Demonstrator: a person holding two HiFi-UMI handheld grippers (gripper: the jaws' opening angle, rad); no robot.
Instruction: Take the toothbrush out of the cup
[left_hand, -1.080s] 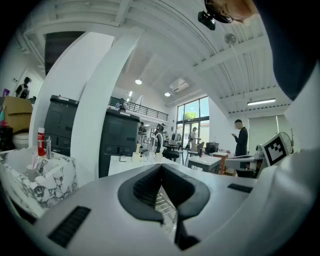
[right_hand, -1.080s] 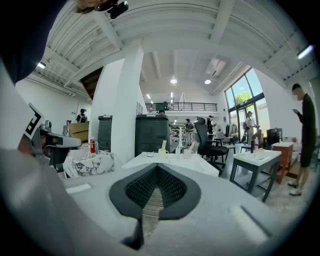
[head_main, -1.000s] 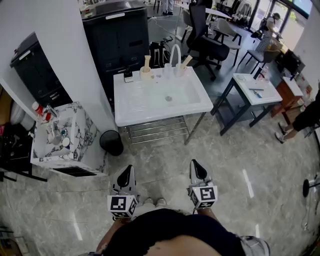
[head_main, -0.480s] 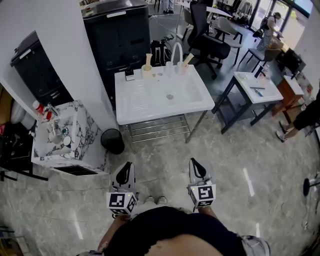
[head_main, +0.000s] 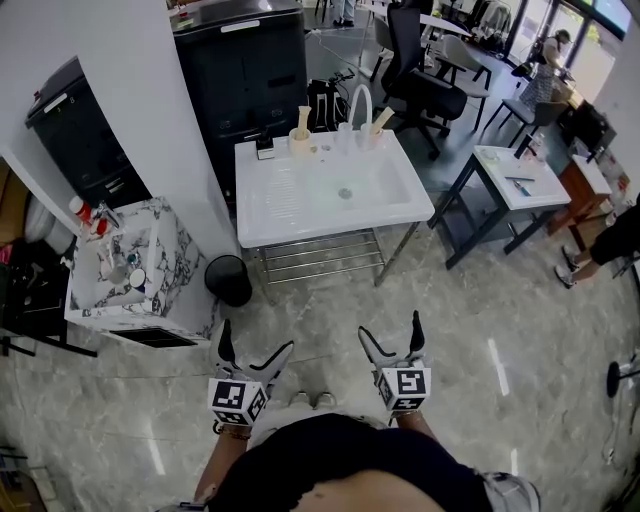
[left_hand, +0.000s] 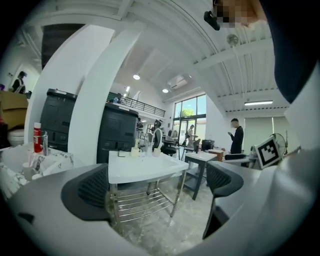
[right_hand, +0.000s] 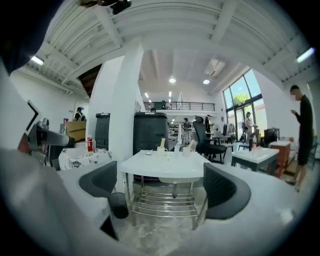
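A white sink table (head_main: 300, 205) stands across the floor ahead of me. At its back edge a cream cup (head_main: 299, 146) holds an upright beige toothbrush (head_main: 303, 119). A second cup (head_main: 369, 136) right of the faucet (head_main: 352, 104) holds a slanted beige one. My left gripper (head_main: 255, 341) and right gripper (head_main: 390, 330) hover low near my body, far from the table. Both have just been opening and now stand open with nothing between the jaws. The left gripper (left_hand: 157, 185) and right gripper (right_hand: 162, 185) views frame the table and a cup (right_hand: 161, 149) in the distance.
A black cabinet (head_main: 240, 70) stands behind the table and a black waste bin (head_main: 229, 281) at its left leg. A marble-patterned stand (head_main: 150, 285) with bottles is at left. An office chair (head_main: 420, 85) and a small side table (head_main: 515, 180) are at right, with a person (right_hand: 301, 132) nearby.
Both grippers' jaws have gone from shut to spread wide. The hands have stayed in about the same spot in front of me.
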